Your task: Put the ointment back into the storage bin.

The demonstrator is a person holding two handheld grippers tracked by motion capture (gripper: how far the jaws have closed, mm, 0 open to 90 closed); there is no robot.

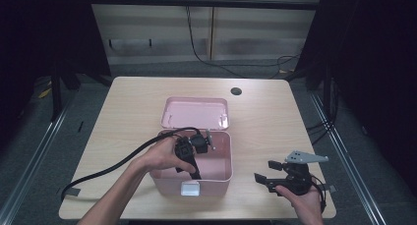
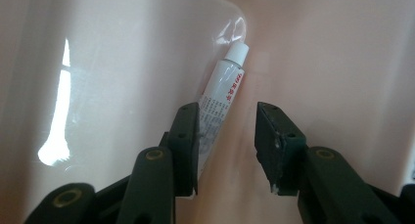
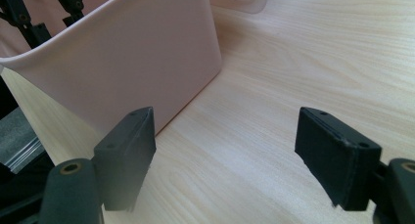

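Wooden table (image 1: pixel 128 107) (round cable hole (image 1: pixel 236 91) near far edge), dark floor (image 1: pixel 29 151), wall cable (image 1: pixel 196 48).

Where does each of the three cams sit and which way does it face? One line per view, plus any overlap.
High view: above the person's side, looking forward and down on the table; both forearms, left gripper in the pink box, right gripper beside it.
Left gripper view: on the left gripper, looking down inside the box at a white tube; jaws apart.
Right gripper view: on the right gripper, looking low across the table; jaws wide apart.
Shared: the pink box's outer wall, in high and right gripper views.
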